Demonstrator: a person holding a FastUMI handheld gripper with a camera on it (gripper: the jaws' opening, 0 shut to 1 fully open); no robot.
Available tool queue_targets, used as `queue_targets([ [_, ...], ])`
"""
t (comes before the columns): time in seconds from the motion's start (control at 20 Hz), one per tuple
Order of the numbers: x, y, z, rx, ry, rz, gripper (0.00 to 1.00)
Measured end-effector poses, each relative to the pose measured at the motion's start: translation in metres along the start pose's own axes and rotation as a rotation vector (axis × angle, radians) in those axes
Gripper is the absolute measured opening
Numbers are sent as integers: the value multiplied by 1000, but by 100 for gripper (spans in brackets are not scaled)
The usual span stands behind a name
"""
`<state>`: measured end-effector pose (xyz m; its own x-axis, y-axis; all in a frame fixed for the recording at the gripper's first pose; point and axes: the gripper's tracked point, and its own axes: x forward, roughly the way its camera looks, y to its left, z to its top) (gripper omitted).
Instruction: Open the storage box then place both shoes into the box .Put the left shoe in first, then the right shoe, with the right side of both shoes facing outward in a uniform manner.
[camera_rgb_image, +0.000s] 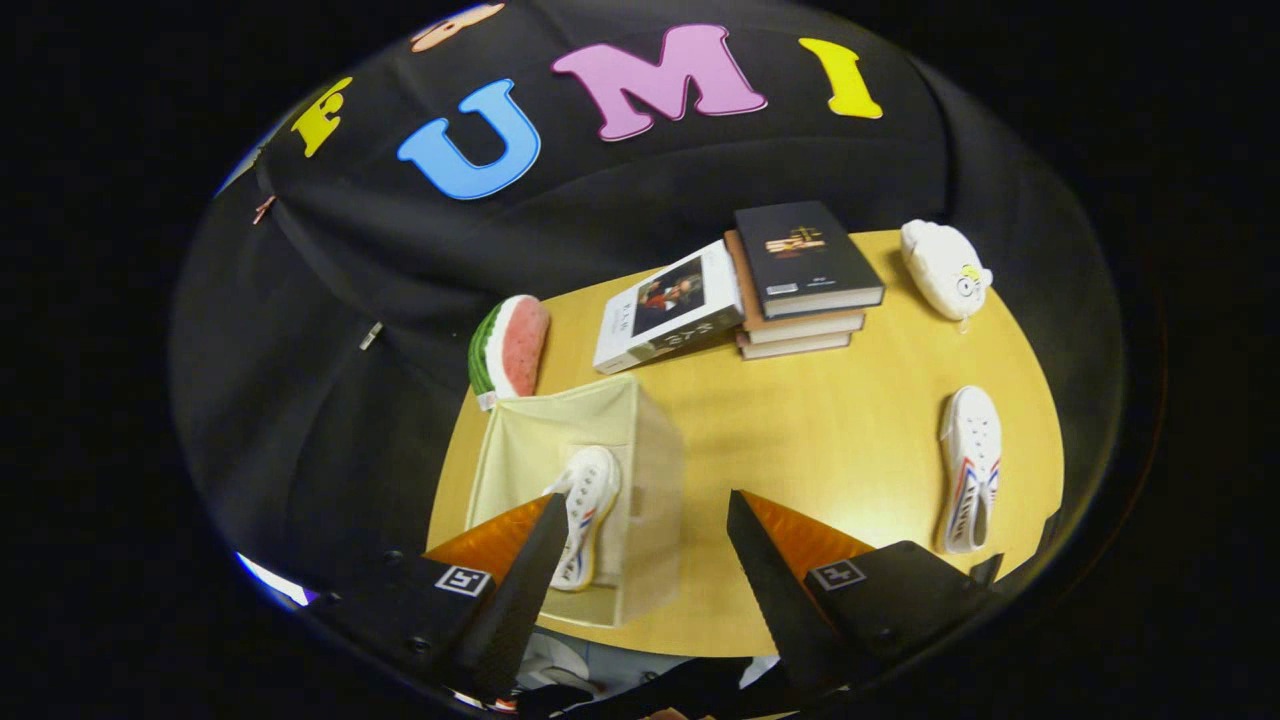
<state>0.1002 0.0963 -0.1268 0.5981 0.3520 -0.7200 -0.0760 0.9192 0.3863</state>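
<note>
We see the claw (640, 530) spread wide and holding nothing, above the counter (800, 430). Just ahead of its left finger stands the open storage box (640, 480), one shoe (585, 500) inside it, the heel end hidden by that finger. The other shoe (970, 470) lies on the counter beyond the right finger. Further ahead are stacked books (800, 290), a watermelon slice (510, 345) and a white plush toy (945, 270) whose detail we cannot make out
</note>
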Motion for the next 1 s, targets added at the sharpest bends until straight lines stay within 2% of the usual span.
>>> queue_targets([
  [0.3,-36,-137,-4,4,-6,-140,99],
  [0.6,-38,-264,-38,58,53,-249,99],
  [0.8,-23,-329,-60,52,89,-299,99],
  [1.0,-4,-364,-87,13,171,-320,100],
])
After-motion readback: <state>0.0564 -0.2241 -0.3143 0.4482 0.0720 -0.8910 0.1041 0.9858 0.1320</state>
